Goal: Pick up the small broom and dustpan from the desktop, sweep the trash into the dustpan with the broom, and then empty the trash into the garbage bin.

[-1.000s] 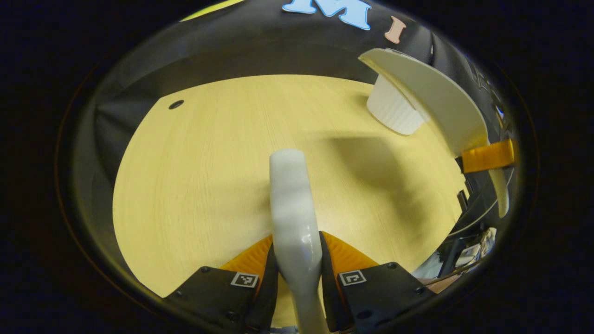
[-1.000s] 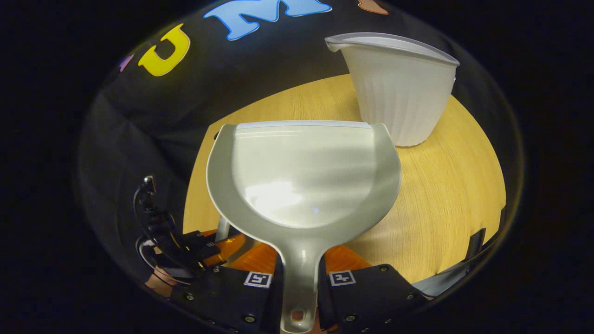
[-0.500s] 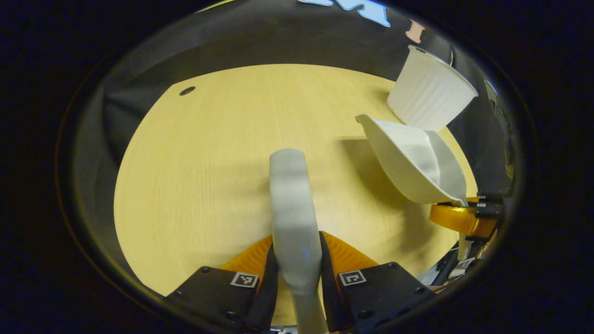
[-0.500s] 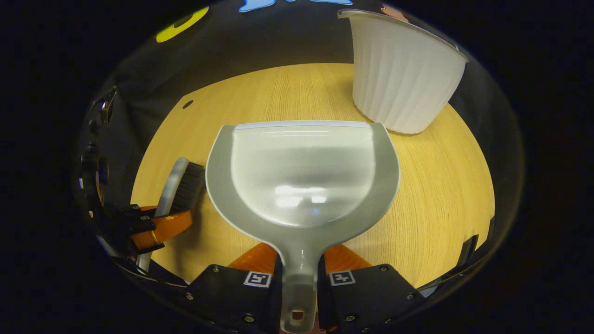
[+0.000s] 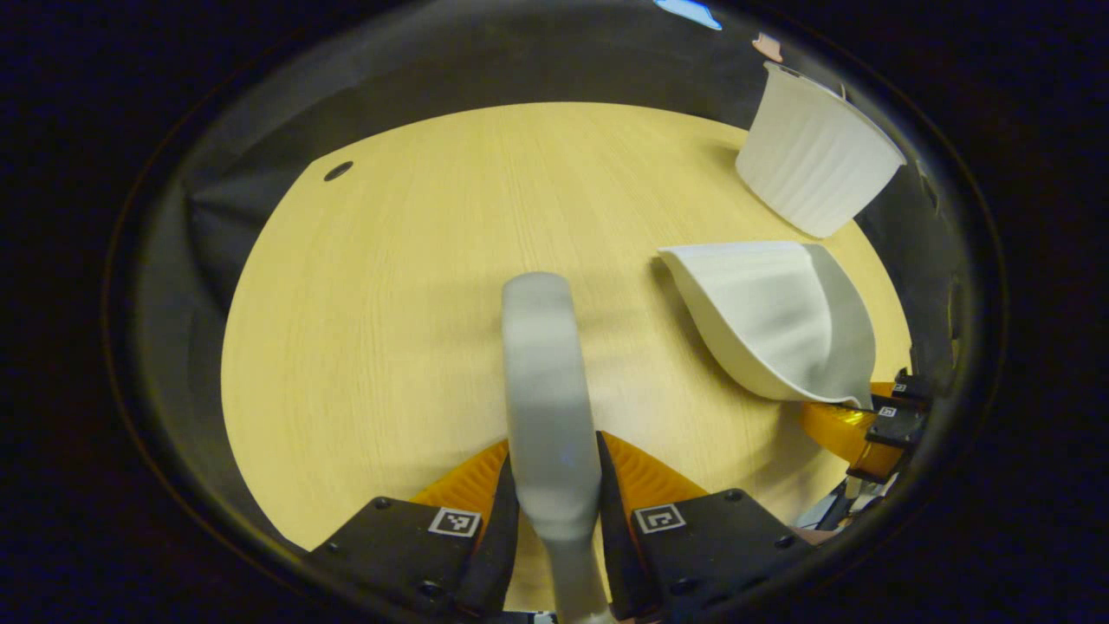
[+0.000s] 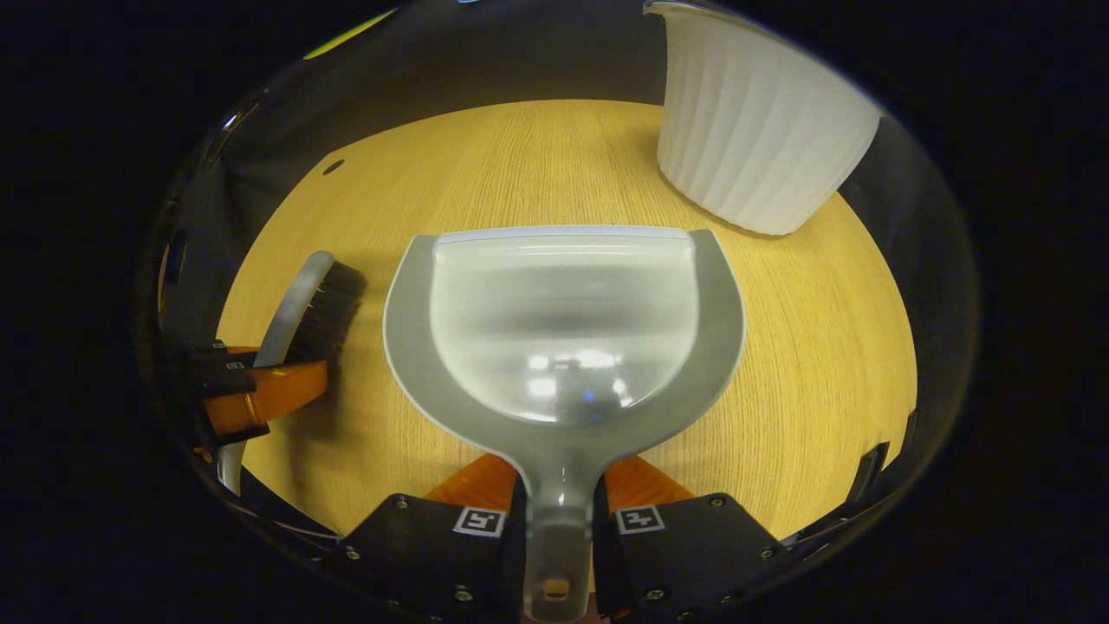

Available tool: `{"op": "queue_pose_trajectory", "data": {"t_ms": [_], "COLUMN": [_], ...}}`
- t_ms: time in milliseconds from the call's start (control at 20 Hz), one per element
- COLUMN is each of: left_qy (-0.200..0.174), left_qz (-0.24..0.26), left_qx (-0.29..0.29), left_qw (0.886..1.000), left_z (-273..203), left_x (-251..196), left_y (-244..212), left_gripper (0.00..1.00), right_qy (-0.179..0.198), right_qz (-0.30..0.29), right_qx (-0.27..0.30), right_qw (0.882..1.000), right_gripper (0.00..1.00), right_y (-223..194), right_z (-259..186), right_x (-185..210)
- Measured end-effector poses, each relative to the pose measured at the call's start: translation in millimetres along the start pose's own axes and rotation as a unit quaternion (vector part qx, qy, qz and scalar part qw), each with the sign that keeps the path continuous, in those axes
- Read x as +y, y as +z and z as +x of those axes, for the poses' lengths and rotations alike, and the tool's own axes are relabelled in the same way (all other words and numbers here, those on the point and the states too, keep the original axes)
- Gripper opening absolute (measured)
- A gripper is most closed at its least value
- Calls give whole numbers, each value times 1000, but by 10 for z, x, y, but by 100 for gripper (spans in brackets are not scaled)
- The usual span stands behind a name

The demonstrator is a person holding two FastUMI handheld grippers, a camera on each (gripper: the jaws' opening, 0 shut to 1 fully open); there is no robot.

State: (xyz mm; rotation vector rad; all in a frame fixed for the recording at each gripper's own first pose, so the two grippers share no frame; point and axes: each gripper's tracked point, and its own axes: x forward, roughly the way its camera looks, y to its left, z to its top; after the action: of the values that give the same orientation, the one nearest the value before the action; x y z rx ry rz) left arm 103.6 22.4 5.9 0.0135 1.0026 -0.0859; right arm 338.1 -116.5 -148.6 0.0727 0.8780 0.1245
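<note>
Left gripper (image 5: 554, 520) clamps the broom (image 5: 546, 390), right gripper (image 6: 559, 529) clamps the dustpan (image 6: 563, 321); garbage bin (image 6: 754, 130) near desk's (image 6: 823, 347) far edge.

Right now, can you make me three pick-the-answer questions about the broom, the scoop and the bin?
1. Where does the ribbed white plastic bin stand?
A) on the wooden desk
B) on the floor
C) inside the dustpan

2. What colour are the small grey-handled broom's bristles?
A) red
B) black
C) white

3. What lies in the pale grey plastic dustpan?
A) paper scraps
B) a cup
C) nothing

Answers: 1 A, its base rests on the wood. 2 B, the right gripper view shows a dark tuft. 3 C, the pan's inside is bare.
</note>
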Motion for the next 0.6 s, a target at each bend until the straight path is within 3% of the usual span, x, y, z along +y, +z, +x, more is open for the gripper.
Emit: {"op": "queue_pose_trajectory", "data": {"t_ms": [100,150,250,400,500,600], "left_qy": [7,13,23,16,11,7], "left_qz": [8,12,12,-5,-13,-20], "left_qx": [-1,0,3,12,10,4], "left_qw": [1000,1000,1000,1000,1000,1000], "left_z": [92,137,222,299,323,339], "left_x": [-152,-204,-308,-550,-713,-881], "left_y": [62,96,126,134,180,252], "left_gripper": [53,49,52,58,55,65], "right_qy": [-3,-2,1,-3,-4,-3], "right_qz": [-2,-1,2,-3,-6,-9], "right_qx": [5,7,8,7,5,-2], "right_qw": [1000,1000,1000,1000,1000,1000], "right_gripper": [31,32,33,34,35,43], "right_y": [16,3,29,23,25,52], "right_z": [-25,-12,-28,-32,-58,-89], "right_x": [-4,-1,-7,-34,-56,-73]}}
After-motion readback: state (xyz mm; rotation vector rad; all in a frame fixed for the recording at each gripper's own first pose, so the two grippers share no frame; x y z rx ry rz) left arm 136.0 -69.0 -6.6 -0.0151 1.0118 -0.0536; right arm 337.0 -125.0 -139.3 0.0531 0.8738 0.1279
